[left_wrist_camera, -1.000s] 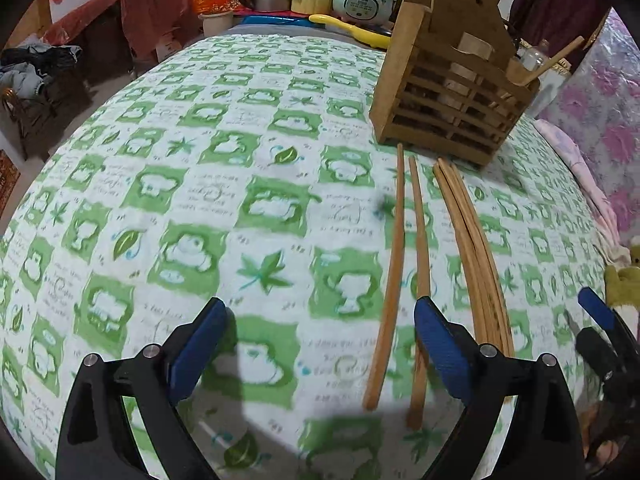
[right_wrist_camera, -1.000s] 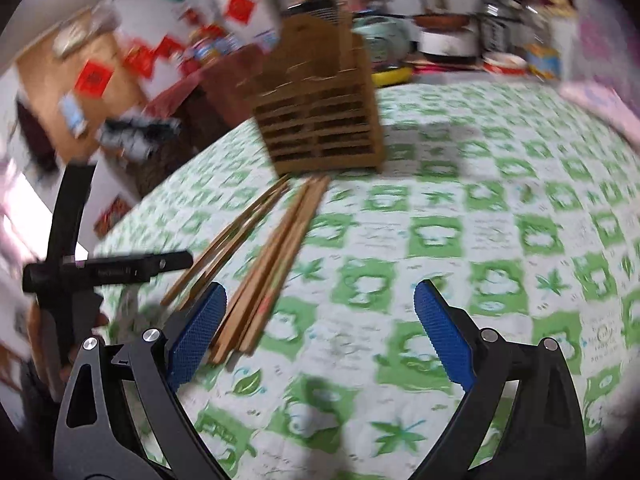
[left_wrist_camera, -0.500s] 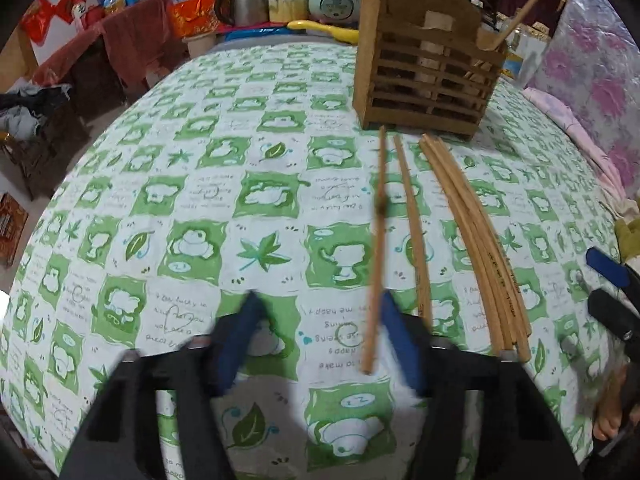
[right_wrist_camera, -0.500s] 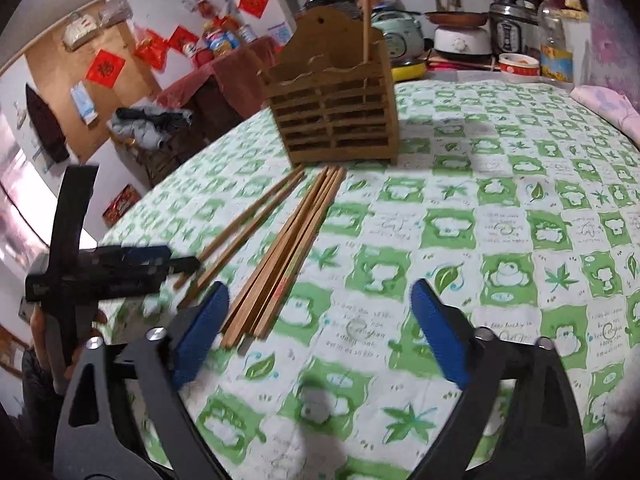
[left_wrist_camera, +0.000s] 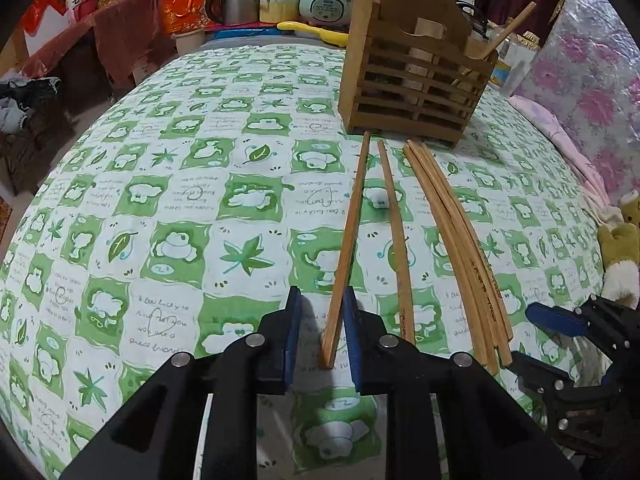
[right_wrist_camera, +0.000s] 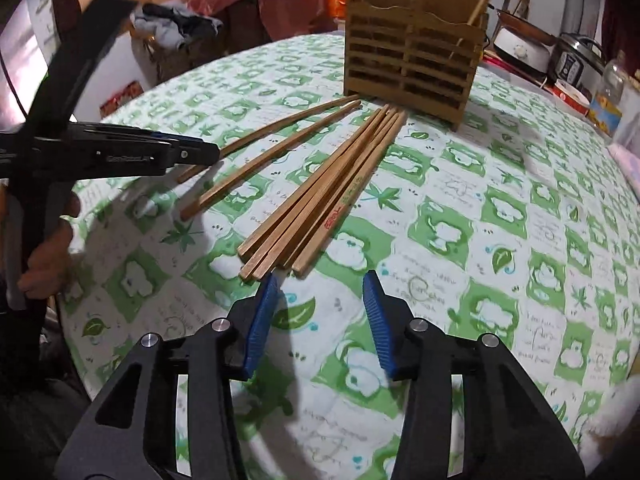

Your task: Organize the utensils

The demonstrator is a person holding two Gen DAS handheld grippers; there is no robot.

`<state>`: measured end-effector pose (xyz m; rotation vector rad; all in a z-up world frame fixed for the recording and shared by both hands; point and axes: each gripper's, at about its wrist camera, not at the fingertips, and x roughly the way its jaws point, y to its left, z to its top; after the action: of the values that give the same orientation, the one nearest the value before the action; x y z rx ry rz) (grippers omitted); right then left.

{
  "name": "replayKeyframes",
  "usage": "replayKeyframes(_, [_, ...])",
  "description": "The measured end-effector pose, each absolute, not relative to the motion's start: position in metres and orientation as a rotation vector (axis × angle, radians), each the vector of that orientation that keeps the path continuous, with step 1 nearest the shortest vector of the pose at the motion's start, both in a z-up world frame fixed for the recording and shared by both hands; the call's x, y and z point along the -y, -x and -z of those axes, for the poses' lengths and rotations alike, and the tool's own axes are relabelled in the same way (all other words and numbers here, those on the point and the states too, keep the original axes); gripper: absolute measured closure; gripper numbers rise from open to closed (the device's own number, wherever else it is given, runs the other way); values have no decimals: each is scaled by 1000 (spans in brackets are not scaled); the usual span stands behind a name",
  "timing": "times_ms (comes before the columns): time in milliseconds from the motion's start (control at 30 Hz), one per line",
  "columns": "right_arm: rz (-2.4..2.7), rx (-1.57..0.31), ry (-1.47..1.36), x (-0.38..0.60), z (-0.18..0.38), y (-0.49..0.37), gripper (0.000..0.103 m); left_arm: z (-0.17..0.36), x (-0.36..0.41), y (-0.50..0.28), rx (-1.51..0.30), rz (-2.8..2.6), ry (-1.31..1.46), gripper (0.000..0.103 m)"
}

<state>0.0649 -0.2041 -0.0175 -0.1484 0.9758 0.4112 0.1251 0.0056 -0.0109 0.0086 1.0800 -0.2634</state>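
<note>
Left-wrist view: the left gripper (left_wrist_camera: 322, 330) is seen closing, with the near end of one chopstick (left_wrist_camera: 347, 248) between its blue pads; the right pad appears to touch it, while a gap is left at the left pad, so no clamp is made yet. The stick is probably taken at its butt so that it can be swung upright and dropped into the holder (left_wrist_camera: 414, 76), which stands at twelve o'clock on the tablecloth (left_wrist_camera: 160, 200). A second loose stick (left_wrist_camera: 394, 236) lies just beside at one o'clock, and the bundle (left_wrist_camera: 460, 248) at two o'clock.

From the right wrist, the right gripper (right_wrist_camera: 320, 316) is also seen closing, its jaws still apart and nothing between them; the bundle's near ends (right_wrist_camera: 272, 260) lie just ahead at eleven o'clock, likely the next pick. Two chopsticks already stand in the holder.

Compared with a second ago, both pairs of jaws were spread wide then and are much narrowed now. The left pads have been brought around the stick that then lay loosely between them, and the right gripper has been shifted closer to the bundle. No chopstick on the cloth has been moved.
</note>
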Motion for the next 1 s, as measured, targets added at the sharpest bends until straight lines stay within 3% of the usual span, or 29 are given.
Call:
replayKeyframes(133, [-321,-971,133,219,18,-78,66,11,-6,-124,-1084,262,-6,79])
replayKeyframes(333, [-270,-972,-8,267,17,-79,67,11,-15,-119,-1091,281,13,78])
replayKeyframes(567, [-298,-979,98,236,21,-83,68,11,-10,-112,-1080,269,-34,78])
replayKeyframes(633, [-323,-982,77,237,20,-83,82,10,-10,-110,-1077,274,-41,78])
replayKeyframes(667, [-326,-980,69,238,19,-82,87,10,-10,-109,-1075,280,-42,79])
replayKeyframes(700, [-328,-971,55,241,18,-81,95,10,-10,-108,-1074,287,-40,88])
replayKeyframes(733, [-328,-960,46,243,16,-79,95,10,-11,-106,-1078,299,-40,96])
replayKeyframes(1000, [-317,-841,-1,251,-15,-62,95,-1,-14,-98,-1049,319,-19,97])
